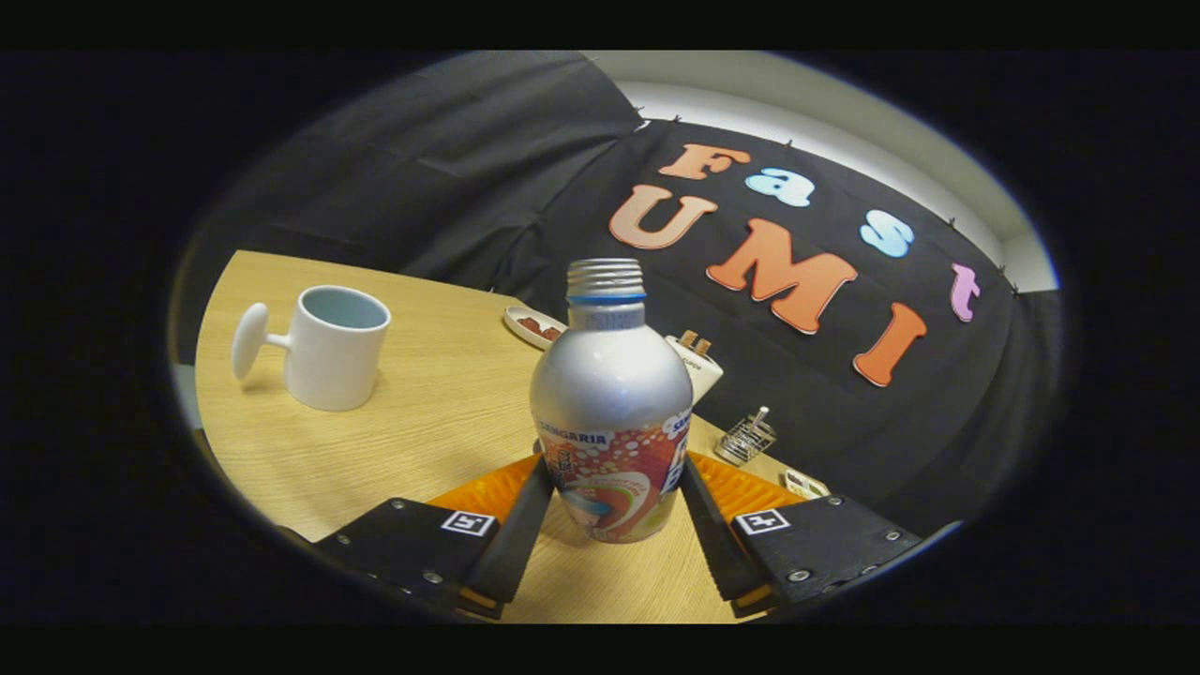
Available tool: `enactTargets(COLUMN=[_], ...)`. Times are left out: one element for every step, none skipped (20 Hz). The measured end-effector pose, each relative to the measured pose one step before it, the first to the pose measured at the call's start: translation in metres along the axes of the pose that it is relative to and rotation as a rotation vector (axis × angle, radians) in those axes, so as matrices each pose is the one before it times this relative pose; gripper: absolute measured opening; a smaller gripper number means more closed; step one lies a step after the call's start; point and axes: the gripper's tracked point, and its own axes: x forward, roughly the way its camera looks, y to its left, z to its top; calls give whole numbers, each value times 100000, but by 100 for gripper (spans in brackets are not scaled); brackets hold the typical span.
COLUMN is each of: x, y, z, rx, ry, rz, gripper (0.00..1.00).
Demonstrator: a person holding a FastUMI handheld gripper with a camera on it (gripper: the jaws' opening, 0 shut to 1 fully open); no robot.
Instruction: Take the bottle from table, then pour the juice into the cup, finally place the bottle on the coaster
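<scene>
We are looking along the jaws of the hand-held gripper (609,511) at a silver aluminium bottle with an orange printed label and an uncapped threaded neck (610,403), standing upright on the pale wood-grain bench (412,441). The bottle is sitting squarely between the two black fingers (514,544), their inner faces lying against the label band on either side; we are judging the jaws to be clenched on the bottle's lower body, though the bottle's base seems to be resting on the bench.

Taking the bottle as our landmark: the white ceramic cup with a knob-ended handle (328,347) is standing well apart to its left and farther back. Behind the bottle we are seeing a small oval dish holding something reddish (532,326), a white carton (698,366) just past its shoulder, and a little wire rack (745,439) to the right. We cannot make out the coaster with any certainty.

We are judging the bottle to be light, thin-walled and smooth, so slippery under hard pads and liable to dent. The wide labelled belly is offering the best hold; with no cap, it is needing to stay upright until it is reaching the cup.
</scene>
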Motion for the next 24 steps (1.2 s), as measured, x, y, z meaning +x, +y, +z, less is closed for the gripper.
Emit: enactTargets(x=[164, 59, 102, 70, 151, 117, -15, 37, 61, 387, 227, -13, -65, 59, 100, 294, 296, 123, 139, -6, 159, 52, 82, 102], y=[170, 133, 107, -183, -103, -111, 15, -16, 195, 304, 70, -15, -46, -63, -66, -106, -128, 153, 34, -142, -116, -96, -1, 30], z=[-21, 102, 202, 289, 246, 294, 379, 308, 251, 369, 410, 361, 411, 386, 346, 187, 305, 264, 214, 426, 45, 198, 104, 129], rx=[-1821, -2017, -2470, -3000, -3675, -3793, -3573, -3324, -3017, -2663, -2223, -1810, -1825, -1954, -2148, -1751, -1364, -1547, -1933, -2415, -2555, -2357, -1946, -1726], ry=[-22, -254, -268, -604, -680, -779, -1531, -1401, -751, -869, -947, -992, -1236, -861, -803, -421, -191, -579, -546, -812, -662, -496, -651, -512], rz=[362, -73, -693, -1356, -1542, -1467, -992, -370, -150, -217, -535, -638, -370, -625, -614, -569, -432, -29, -176, -910, -721, -677, -195, 333], gripper=[78, 78, 78, 78, 78, 78, 78, 78, 78, 78, 78, 78, 78, 78, 78, 78, 78, 78, 78, 78, 78, 78, 78, 78])
